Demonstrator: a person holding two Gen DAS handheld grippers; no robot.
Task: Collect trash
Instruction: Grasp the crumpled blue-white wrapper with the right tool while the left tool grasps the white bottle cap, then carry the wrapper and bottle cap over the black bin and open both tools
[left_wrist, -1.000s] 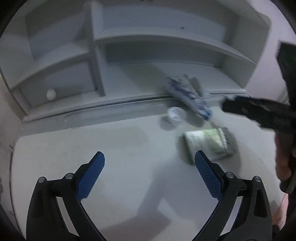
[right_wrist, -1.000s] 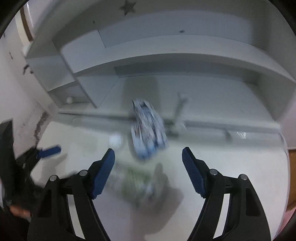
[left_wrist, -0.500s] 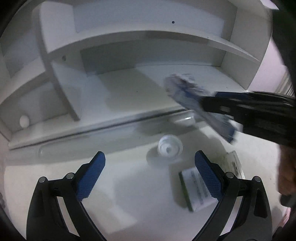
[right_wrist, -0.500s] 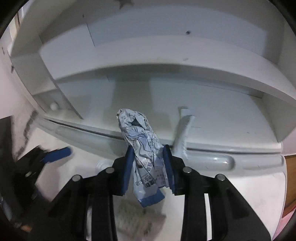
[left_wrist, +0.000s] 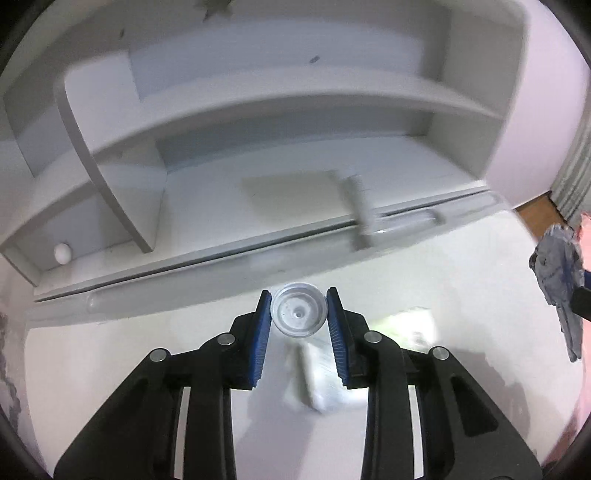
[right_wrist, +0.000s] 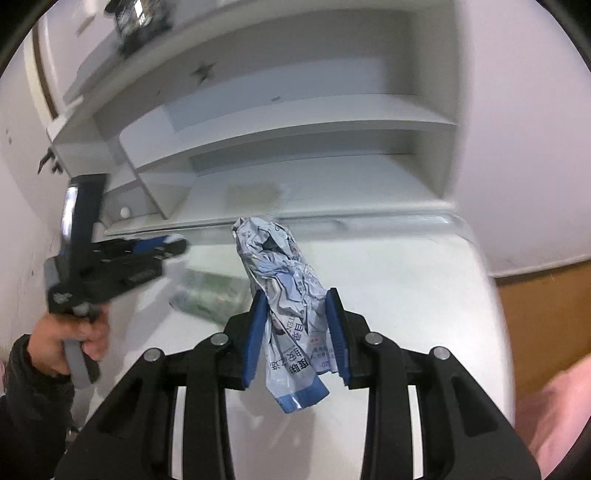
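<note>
My left gripper (left_wrist: 297, 308) is shut on a small white plastic cup (left_wrist: 298, 314), its round bottom facing the camera, held above the white desk (left_wrist: 147, 362). My right gripper (right_wrist: 297, 312) is shut on a crumpled blue-and-white paper wrapper (right_wrist: 284, 284) and holds it above the desk; the wrapper also shows at the right edge of the left wrist view (left_wrist: 559, 280). A green-and-white packet (left_wrist: 332, 369) lies blurred on the desk below the left gripper, and also in the right wrist view (right_wrist: 212, 293). The left gripper shows in the right wrist view (right_wrist: 173, 246).
A white shelf unit (left_wrist: 258, 122) with several compartments stands at the back of the desk. A small white ball (left_wrist: 62, 253) sits in its lower left compartment. A grey tube (left_wrist: 360, 206) lies across the shelf's front ledge. Wooden floor (right_wrist: 543, 317) lies to the right.
My left gripper has closed on the white cup. My right gripper, shut on the wrapper, has carried it away from the shelf ledge to the right.
</note>
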